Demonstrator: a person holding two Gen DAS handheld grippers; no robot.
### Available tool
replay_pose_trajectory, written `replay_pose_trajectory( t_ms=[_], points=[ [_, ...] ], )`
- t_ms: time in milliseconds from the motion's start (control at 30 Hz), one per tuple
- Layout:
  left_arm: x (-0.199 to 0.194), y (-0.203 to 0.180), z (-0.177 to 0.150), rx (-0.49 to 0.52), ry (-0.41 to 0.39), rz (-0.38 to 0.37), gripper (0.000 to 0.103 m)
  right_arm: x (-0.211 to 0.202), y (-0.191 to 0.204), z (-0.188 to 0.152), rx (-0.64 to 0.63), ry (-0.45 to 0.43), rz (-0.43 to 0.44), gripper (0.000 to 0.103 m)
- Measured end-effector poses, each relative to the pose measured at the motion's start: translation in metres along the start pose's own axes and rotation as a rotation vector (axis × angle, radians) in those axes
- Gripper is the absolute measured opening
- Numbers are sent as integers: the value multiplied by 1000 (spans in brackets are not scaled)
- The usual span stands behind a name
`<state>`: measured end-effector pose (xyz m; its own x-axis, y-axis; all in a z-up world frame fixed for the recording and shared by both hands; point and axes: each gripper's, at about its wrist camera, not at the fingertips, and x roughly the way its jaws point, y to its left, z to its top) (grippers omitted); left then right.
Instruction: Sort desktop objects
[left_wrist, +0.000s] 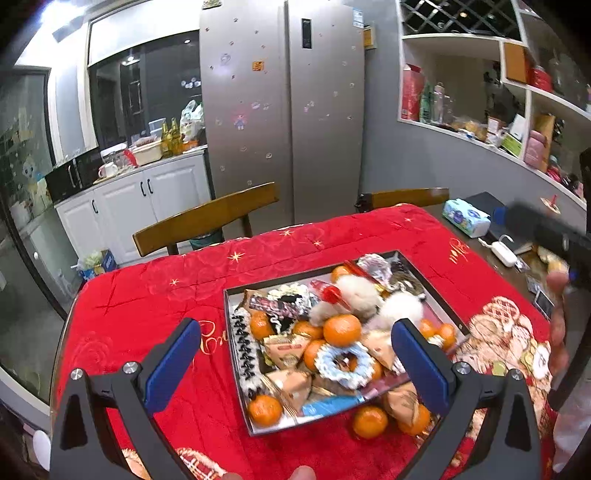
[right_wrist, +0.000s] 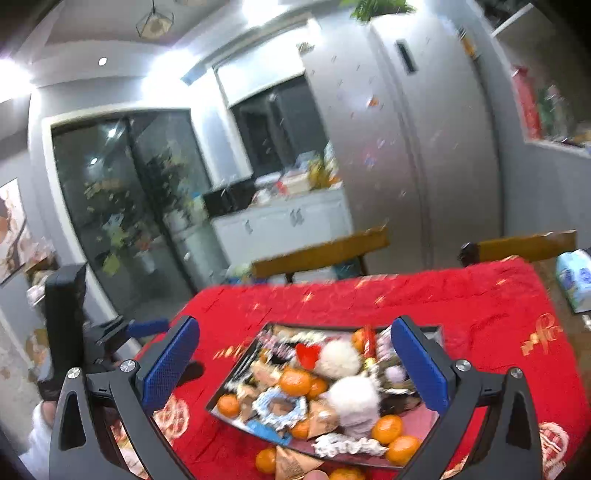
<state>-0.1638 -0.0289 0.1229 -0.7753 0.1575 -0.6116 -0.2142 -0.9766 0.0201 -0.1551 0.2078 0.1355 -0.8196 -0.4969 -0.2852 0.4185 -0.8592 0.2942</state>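
A shallow tray (left_wrist: 236, 354) (right_wrist: 236, 373) on the red tablecloth (left_wrist: 155, 295) is heaped with tangerines (left_wrist: 342, 329) (right_wrist: 294, 381), white pompoms (left_wrist: 357, 291) (right_wrist: 339, 357), a blue-white scrunchie (left_wrist: 343, 363) (right_wrist: 279, 406), brown snack packets (left_wrist: 291, 384) and a black-white hair clip (left_wrist: 245, 349). Two tangerines (left_wrist: 370, 421) lie on the cloth by the near rim. My left gripper (left_wrist: 295, 354) hovers open above the tray, holding nothing. My right gripper (right_wrist: 295, 358) is also open and empty over the tray; its view is blurred. The left gripper's body (right_wrist: 74, 325) shows at left there.
Two wooden chairs (left_wrist: 207, 218) (left_wrist: 406, 197) stand behind the table. A tissue pack (left_wrist: 466, 217), white charger (left_wrist: 504, 253) and small items lie on the bare table at right. A person's hand (left_wrist: 557, 325) holds the other gripper there. Fridge (left_wrist: 284, 110) behind.
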Motion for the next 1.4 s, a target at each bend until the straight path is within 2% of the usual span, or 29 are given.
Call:
replay_pose_trajectory(
  t_ms=[67, 200, 233, 333, 433, 700, 833, 933, 1100, 1167, 1300, 1400],
  points=[
    [-11, -7, -3, 15, -13, -6, 103, -15, 3, -4, -9, -74, -46, 103],
    [-28, -19, -7, 27, -52, -17, 103, -26, 14, -10, -114, -82, -152, 103],
    [-31, -21, -8, 28, -60, -25, 103, -27, 16, -11, -129, -78, -155, 103],
    [-37, -27, -13, 19, -76, -39, 103, -24, 18, -18, -169, 12, -205, 103],
    [-36, -32, -21, 11, -77, -54, 103, -25, 14, -32, -160, 33, -217, 103],
    [-8, -38, -60, -18, -33, -52, 103, -17, 1, -82, -169, 95, -207, 103],
    [19, -42, -89, -17, 5, -43, 103, -4, -9, -113, -159, 193, -188, 103],
    [43, -51, -105, 29, 71, -52, 103, 2, -19, -123, -134, 242, -170, 103],
    [67, -52, -118, 35, 135, -56, 103, 7, -38, -133, -60, 308, -141, 103],
    [75, -51, -121, 34, 160, -96, 103, 9, -44, -135, -44, 322, -141, 103],
    [76, -60, -122, 106, 140, -59, 103, 17, -54, -142, -10, 373, -126, 96],
    [75, -69, -125, 143, 117, -57, 103, 24, -55, -150, 4, 415, -96, 96]
  ],
)
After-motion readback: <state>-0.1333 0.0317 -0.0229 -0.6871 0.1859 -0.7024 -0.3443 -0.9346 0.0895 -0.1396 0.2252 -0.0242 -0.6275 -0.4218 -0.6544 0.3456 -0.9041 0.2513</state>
